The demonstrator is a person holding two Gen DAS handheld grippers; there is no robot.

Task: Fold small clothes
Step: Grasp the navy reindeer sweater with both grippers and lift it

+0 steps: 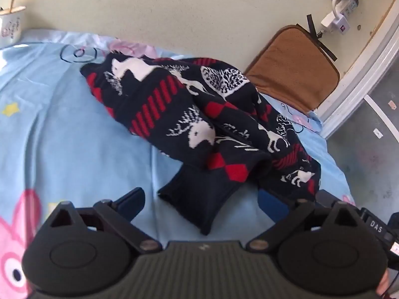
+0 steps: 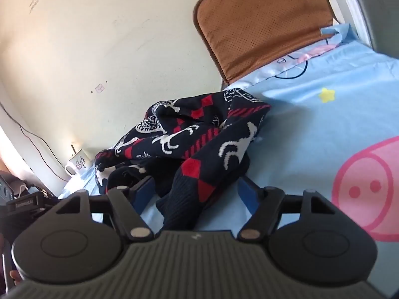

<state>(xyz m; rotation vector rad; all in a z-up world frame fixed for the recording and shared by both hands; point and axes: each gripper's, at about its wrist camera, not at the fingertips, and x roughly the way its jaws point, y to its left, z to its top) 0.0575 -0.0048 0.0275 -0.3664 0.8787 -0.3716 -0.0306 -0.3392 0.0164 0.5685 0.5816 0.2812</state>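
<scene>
Navy knit sweater (image 1: 189, 114) with red diamonds sits crumpled on the blue sheet (image 1: 62, 124), near the brown cushion (image 1: 294, 67); left gripper (image 1: 199, 199) has its jaws wide open around a dark cuff, holding nothing; right gripper (image 2: 194, 189) likewise spread either side of a sleeve; risk I'd guess: pinching two bunched layers together, so the heap drags instead of unfolding flat.
</scene>
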